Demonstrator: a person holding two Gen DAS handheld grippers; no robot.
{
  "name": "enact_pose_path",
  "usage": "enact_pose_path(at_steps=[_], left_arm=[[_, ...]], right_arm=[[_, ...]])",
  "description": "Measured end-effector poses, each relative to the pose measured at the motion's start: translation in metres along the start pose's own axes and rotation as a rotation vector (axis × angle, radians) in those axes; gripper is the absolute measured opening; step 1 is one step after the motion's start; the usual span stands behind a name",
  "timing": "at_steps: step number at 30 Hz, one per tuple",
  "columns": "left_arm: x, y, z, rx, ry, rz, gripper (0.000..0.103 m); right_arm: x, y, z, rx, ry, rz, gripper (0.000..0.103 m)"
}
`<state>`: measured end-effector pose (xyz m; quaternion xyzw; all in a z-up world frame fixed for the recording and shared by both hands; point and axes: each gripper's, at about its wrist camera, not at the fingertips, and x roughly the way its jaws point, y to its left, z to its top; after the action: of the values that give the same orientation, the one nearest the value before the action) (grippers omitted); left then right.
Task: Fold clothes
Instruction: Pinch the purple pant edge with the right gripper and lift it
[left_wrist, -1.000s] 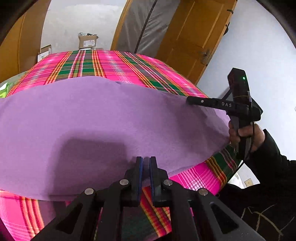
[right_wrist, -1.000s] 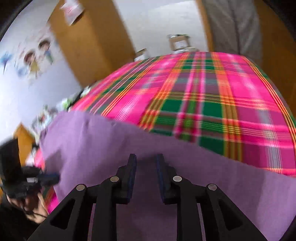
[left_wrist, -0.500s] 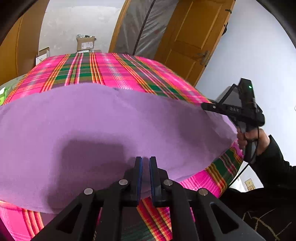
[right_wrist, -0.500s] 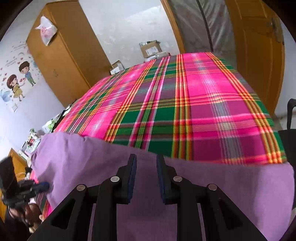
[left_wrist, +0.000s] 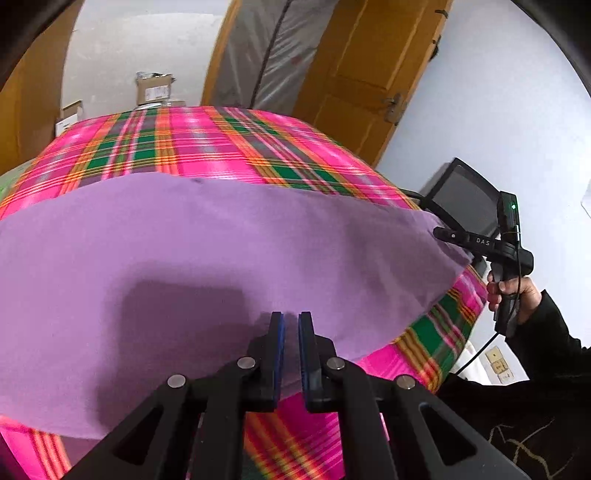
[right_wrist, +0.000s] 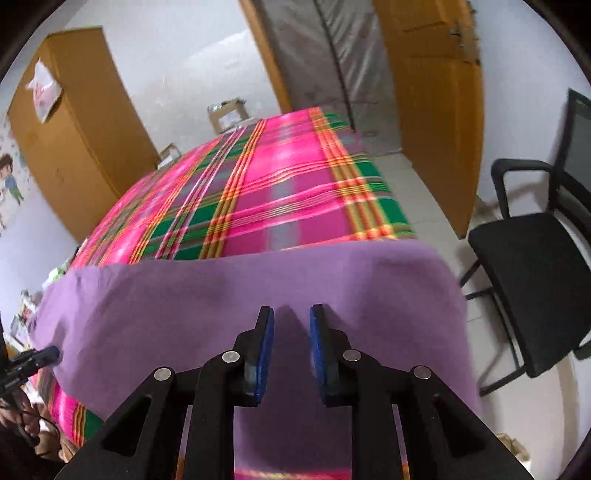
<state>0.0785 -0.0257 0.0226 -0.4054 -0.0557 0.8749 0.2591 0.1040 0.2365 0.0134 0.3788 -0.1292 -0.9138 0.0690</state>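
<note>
A purple cloth (left_wrist: 221, 240) (right_wrist: 240, 295) lies spread over the near part of a pink and green plaid bed (left_wrist: 221, 147) (right_wrist: 277, 192). My left gripper (left_wrist: 290, 315) sits at the cloth's near hem, its jaws nearly together with the hem between the pads. In the right wrist view it shows at the cloth's left edge (right_wrist: 40, 358). My right gripper (right_wrist: 291, 310) hovers over the cloth near its right corner. Its jaws are closing, a clear gap remains, and purple fabric shows in it. In the left wrist view its tip (left_wrist: 439, 233) meets that corner, with a hand (left_wrist: 509, 291) on the handle.
A black office chair (right_wrist: 535, 277) stands right of the bed, beside a dark monitor (left_wrist: 461, 199). Wooden doors (left_wrist: 369, 74) and a plastic-covered opening are behind the bed. Cardboard boxes (left_wrist: 153, 86) sit past its far end. A wooden wardrobe (right_wrist: 74, 129) stands on the left.
My right gripper has travelled right along the cloth to its right corner, and its view has swung round to take in the chair. The left gripper has shifted only slightly.
</note>
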Motion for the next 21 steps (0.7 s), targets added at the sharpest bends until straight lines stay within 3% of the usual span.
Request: enact_pose_path(at_steps=[2,5,8,12,17,21], left_arm=[[0.008,-0.012,0.004,0.028,0.009,-0.023,0.007],[0.018,-0.029,0.009,0.068,0.020,-0.056,0.007],[0.030,-0.045,0.011,0.107,0.043,-0.081,0.007],[0.044,-0.053,0.008,0.129,0.072,-0.072,0.007],[0.042,-0.057,0.012,0.125,0.063,-0.077,0.007],[0.048,-0.063,0.013,0.136,0.073,-0.076,0.007]], right_arm=[[-0.010,-0.001,-0.004,-0.004,-0.022,0.001,0.024],[-0.024,0.019,-0.017,-0.067,-0.052,0.087,0.024],[-0.029,0.045,-0.037,-0.193,-0.048,0.141,0.023],[-0.029,0.050,-0.058,-0.293,-0.055,0.108,0.021],[-0.034,0.033,-0.043,-0.240,-0.074,0.051,0.021],[-0.019,0.037,-0.010,-0.203,-0.067,0.051,0.022]])
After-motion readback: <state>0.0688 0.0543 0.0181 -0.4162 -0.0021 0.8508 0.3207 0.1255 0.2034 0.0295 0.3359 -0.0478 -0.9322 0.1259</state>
